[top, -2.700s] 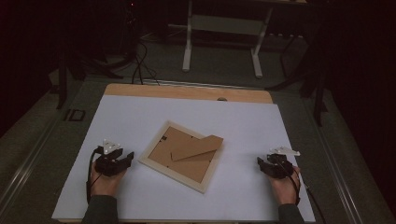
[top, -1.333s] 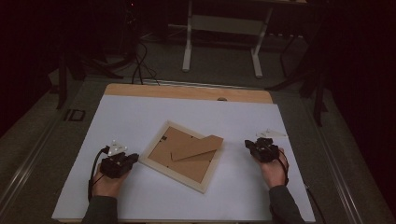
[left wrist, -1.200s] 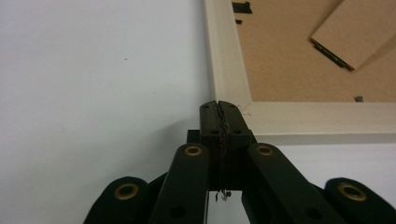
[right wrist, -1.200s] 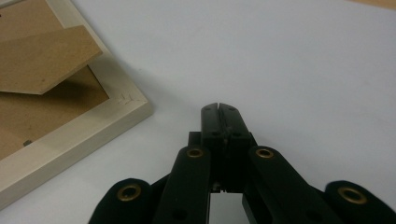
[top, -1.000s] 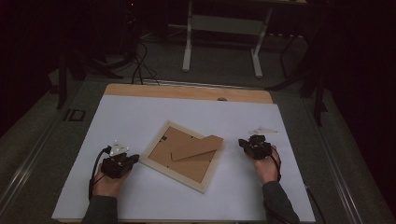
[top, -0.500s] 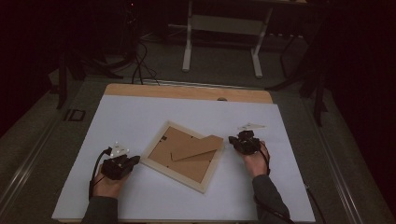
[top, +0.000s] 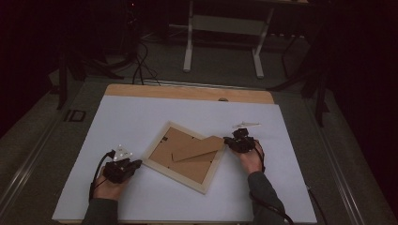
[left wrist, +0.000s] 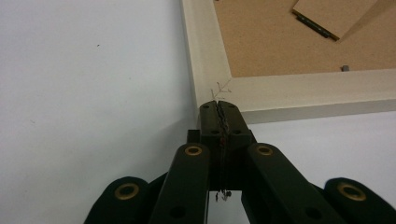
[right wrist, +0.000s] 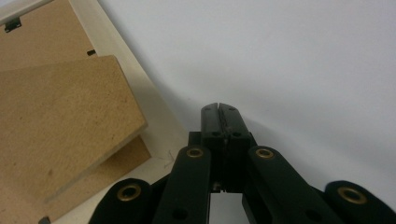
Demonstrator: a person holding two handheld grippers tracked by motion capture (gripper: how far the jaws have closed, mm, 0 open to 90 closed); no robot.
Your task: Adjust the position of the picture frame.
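Lower left of the high view: left gripper, jaws pressed together, nothing between them, tip right at the near-left corner of the picture frame. Hand behind it, sleeve running off the bottom edge, cable looping at the wrist.

Centre of the high view: picture frame lying face down and turned at an angle on the white table sheet, pale wooden border around a brown backing board. Folding stand slanting across the back toward the right corner.

Right of centre: right gripper, jaws likewise shut tight and empty, tip at the frame's right corner beside the end of the stand. Small white strip on the sheet just above it.

Over to the left gripper view, detail lost from above: closed tip touching or all but touching the frame's corner, fine scratch marks on the pale wood just past the tip, a small metal tab on the backing at upper right, stand edge with a dark hinge strip at the top.

Right gripper view: closed tip over bare white sheet, frame border passing to its left, stand raised off the backing at lower left with its thick edge visible, a dark clip at upper left.
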